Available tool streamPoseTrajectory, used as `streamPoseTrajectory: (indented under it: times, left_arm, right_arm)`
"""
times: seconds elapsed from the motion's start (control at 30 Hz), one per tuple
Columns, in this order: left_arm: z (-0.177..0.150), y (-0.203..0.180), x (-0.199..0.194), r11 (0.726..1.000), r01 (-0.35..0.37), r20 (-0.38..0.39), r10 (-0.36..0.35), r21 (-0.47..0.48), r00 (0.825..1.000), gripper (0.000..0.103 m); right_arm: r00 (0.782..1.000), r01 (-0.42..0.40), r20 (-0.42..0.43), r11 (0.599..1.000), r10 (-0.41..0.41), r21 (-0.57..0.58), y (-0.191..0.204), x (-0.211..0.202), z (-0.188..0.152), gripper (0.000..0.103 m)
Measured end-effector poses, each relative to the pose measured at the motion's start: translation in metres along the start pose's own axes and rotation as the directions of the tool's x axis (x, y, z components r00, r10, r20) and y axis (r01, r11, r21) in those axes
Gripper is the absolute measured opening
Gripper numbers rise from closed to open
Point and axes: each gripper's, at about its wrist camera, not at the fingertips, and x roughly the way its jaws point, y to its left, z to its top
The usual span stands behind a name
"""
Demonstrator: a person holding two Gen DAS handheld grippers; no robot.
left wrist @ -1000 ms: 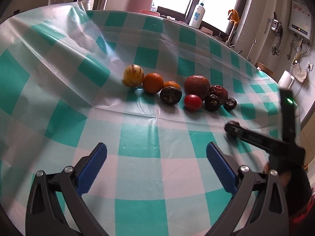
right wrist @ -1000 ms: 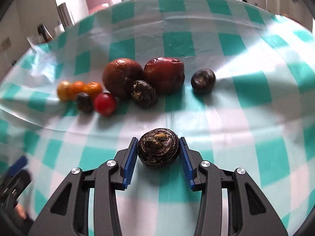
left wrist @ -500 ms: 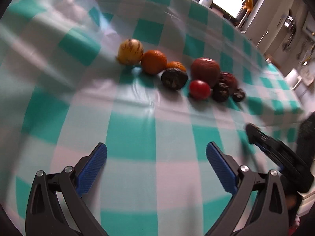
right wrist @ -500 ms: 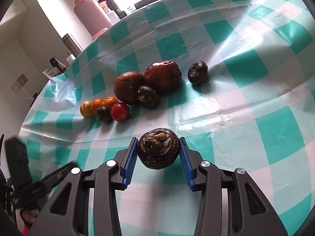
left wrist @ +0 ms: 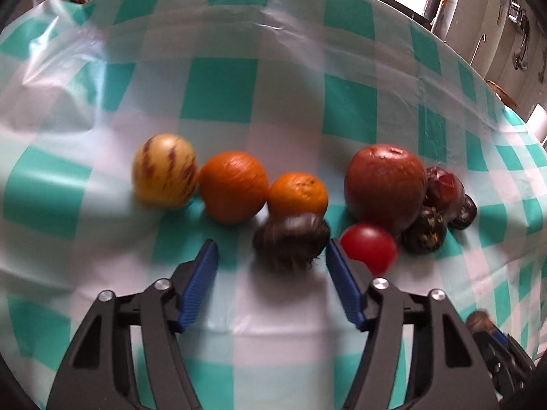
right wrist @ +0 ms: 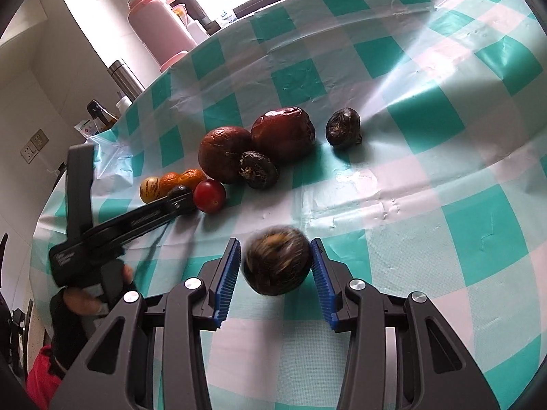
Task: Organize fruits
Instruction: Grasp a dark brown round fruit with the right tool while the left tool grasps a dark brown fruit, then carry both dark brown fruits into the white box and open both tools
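Table: the table (left wrist: 218,99) wears a glossy, creased plastic cloth in teal and white checks.
Large fruit: a big round brown-red fruit with matte skin (left wrist: 384,186) sits right of centre in the left wrist view; a wrinkled dark red fruit (right wrist: 283,133) touches it on its far side.
Orange pair: a smooth round orange (left wrist: 233,186) and a smaller dimpled orange (left wrist: 297,193) lie side by side, touching.
Striped fruit: a pale yellow oval fruit with purple streaks (left wrist: 165,171) ends the row, just beside the larger orange.
Tomato: a shiny red cherry tomato (left wrist: 369,247) lies in front of the brown-red fruit.
Dark corms: small dark brown, ridged, chestnut-like corms; one (left wrist: 424,234) leans on the brown-red fruit, one (right wrist: 343,127) lies apart on the cloth.
Left tongs: the left tongs (left wrist: 271,261) are closing around another dark ridged corm (left wrist: 290,241), which lies on the cloth between the blue ribbed pads; the right pad is at its side, the left pad apart from it.
Right tongs: the right tongs (right wrist: 273,268) pinch a blurred dark brown corm (right wrist: 277,263) between blue pads, above the cloth.
Change: a second ago the left tongs were spread wide and well short of the fruit row; now they reach it. The right tongs' grip is unchanged.
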Motion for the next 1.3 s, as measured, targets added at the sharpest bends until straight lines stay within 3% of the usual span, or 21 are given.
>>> streamPoseTrajectory:
  times: [0.07, 0.3, 0.5, 0.67, 0.83, 0.9, 1.0, 1.07, 1.3]
  left_arm:
    - [-0.003, -0.002, -0.001, 0.999, 0.047, 0.008, -0.047, 0.015, 0.999, 0.041]
    - [-0.033, 0.012, -0.044, 0.996, 0.086, 0.097, -0.087, 0.01, 0.992, 0.04]
    - [-0.068, 0.038, -0.081, 0.989, 0.136, 0.139, -0.127, -0.059, 0.982, 0.04]
    - [-0.079, 0.055, -0.098, 0.988, 0.131, 0.167, -0.117, -0.079, 0.979, 0.04]
    - [-0.081, 0.056, -0.098, 0.985, 0.155, 0.153, -0.142, -0.075, 0.978, 0.04]
    - [-0.082, 0.054, -0.1, 0.986, 0.152, 0.159, -0.141, -0.064, 0.977, 0.04]
    - [-0.083, 0.05, -0.102, 0.988, 0.149, 0.171, -0.139, -0.046, 0.975, 0.04]
    - [-0.083, 0.048, -0.102, 0.988, 0.151, 0.171, -0.142, -0.037, 0.975, 0.04]
    - [-0.086, 0.04, -0.108, 0.988, 0.156, 0.188, -0.154, 0.001, 0.97, 0.04]
  right_arm:
    - [1.0, -0.003, 0.005, 1.0, 0.003, 0.003, -0.001, -0.001, 0.0, 0.043]
    - [1.0, -0.001, 0.004, 1.0, 0.001, 0.003, -0.001, -0.001, 0.0, 0.043]
    - [1.0, 0.014, -0.026, 1.0, -0.014, -0.022, 0.004, 0.003, -0.002, 0.045]
    - [0.989, 0.121, -0.072, 0.981, -0.133, -0.154, 0.028, 0.016, -0.005, 0.054]
    - [0.944, 0.286, -0.063, 0.9, -0.323, -0.328, 0.058, 0.033, -0.012, 0.055]
    - [0.936, 0.309, -0.049, 0.882, -0.347, -0.356, 0.062, 0.035, -0.014, 0.043]
    - [0.92, 0.357, -0.014, 0.853, -0.391, -0.381, 0.067, 0.032, -0.019, 0.042]
    - [0.931, 0.346, 0.023, 0.864, -0.363, -0.367, 0.07, 0.019, -0.024, 0.042]
    - [0.966, 0.252, 0.026, 0.924, -0.256, -0.289, 0.075, -0.015, -0.046, 0.042]
